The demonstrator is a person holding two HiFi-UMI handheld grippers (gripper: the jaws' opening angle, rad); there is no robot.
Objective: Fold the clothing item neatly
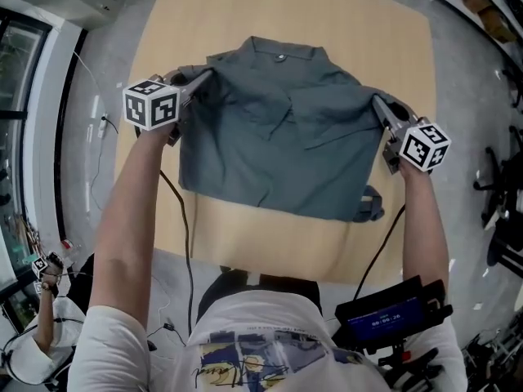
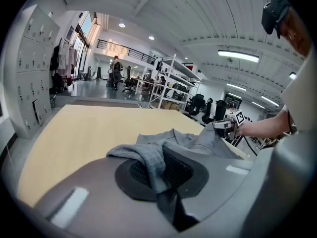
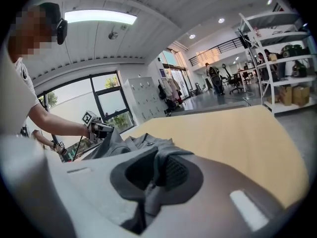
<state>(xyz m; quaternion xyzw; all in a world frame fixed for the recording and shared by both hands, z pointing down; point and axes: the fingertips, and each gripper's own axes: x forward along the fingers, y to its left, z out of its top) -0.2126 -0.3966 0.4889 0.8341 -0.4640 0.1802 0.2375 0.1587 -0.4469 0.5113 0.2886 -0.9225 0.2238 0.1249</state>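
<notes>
Two thin pinches: my left gripper (image 1: 198,81) and right gripper (image 1: 381,105) each clamp an edge of the grey shirt (image 1: 286,141); uneven pull between them could free or skew it.

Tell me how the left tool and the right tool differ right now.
The left tool pinches the grey shirt at its edge on the head view's left; the right tool pinches the opposite edge. The left tool sits slightly nearer the collar end than the right tool. Both are shut on fabric.
</notes>
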